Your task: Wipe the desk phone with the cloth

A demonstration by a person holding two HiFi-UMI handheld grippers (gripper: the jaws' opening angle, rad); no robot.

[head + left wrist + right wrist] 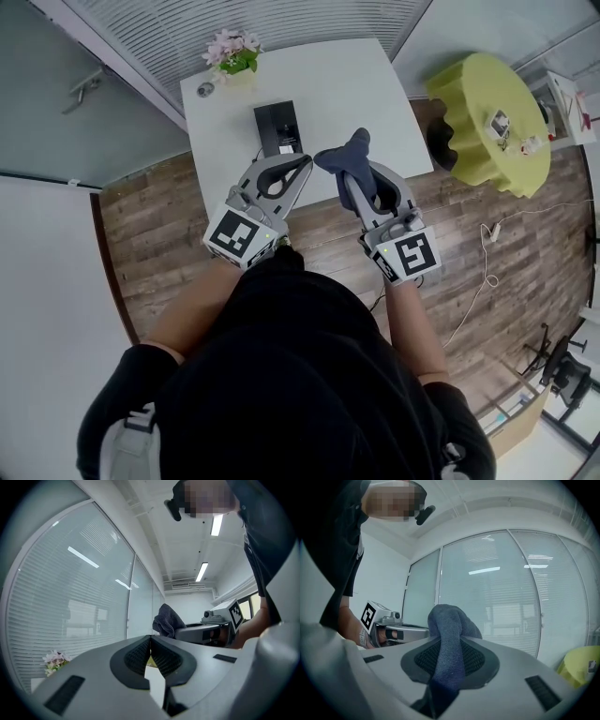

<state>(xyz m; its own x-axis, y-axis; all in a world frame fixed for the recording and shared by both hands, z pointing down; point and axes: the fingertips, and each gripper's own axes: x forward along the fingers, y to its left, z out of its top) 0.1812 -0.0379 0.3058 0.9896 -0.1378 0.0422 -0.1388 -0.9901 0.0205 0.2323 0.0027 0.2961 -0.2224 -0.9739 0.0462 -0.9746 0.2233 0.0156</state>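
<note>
Right gripper (451, 644) was clamped on the cloth (447, 620), a dark blue-grey terry thing. It looked fuzzy and was bunched into a rounded lump that stuck up past the ribbed black pads (476, 660). Left gripper (151, 639) was pinched closed with nothing in it, tips touching. Both were held side by side, near each other, around the near edge of the smooth white table (347, 84). The desk phone (278, 127) was a flat black rectangle lying on that table just beyond the left gripper's tips, apart from the cloth. Pink flowers (234, 52) stood at the table's far edge, with wood-plank floor (155, 216) around it.
</note>
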